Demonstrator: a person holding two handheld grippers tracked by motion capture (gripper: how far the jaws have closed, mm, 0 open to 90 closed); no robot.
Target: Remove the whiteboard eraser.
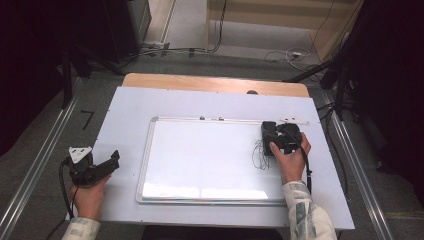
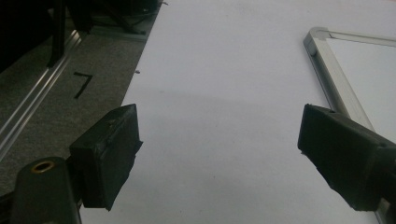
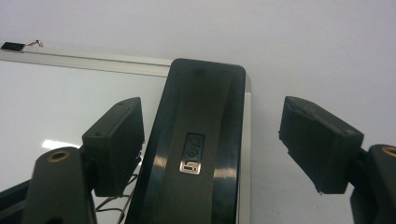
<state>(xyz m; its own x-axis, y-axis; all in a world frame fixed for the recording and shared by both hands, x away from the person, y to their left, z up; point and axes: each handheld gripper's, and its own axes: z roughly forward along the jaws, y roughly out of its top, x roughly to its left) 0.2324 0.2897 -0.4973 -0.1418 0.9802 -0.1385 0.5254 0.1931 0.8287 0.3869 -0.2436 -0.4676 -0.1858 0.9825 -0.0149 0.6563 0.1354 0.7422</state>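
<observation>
- Lying flat and taking up most of the room is the counter (image 1: 125,107), with a white top and a strip of bare wood along its far edge.
- A big whiteboard (image 1: 200,155) with a silver frame lies in the middle of the counter. Light shines off its near edge.
- The person's right hand (image 1: 291,159) holds the right gripper (image 1: 280,136) over the far right corner of the whiteboard.
- In the right gripper view, this gripper (image 3: 212,135) has its jaws wide apart, and a shiny black eraser (image 3: 198,144) lies between them. The left jaw is just beside the eraser. The right jaw is well apart from it. The eraser sits across the board's right frame edge.
- The person's left hand (image 1: 89,197) holds the left gripper (image 1: 111,162) at the left edge of the counter, well apart from the whiteboard.
- In the left gripper view, this gripper (image 2: 219,130) has its jaws wide apart, with just the white counter between them.
- A thin black scribble (image 1: 260,156) is drawn on the whiteboard, just left of the right hand.
- A small black mark shaped like a 7 (image 1: 88,119) is on the grey floor, left of the counter.
</observation>
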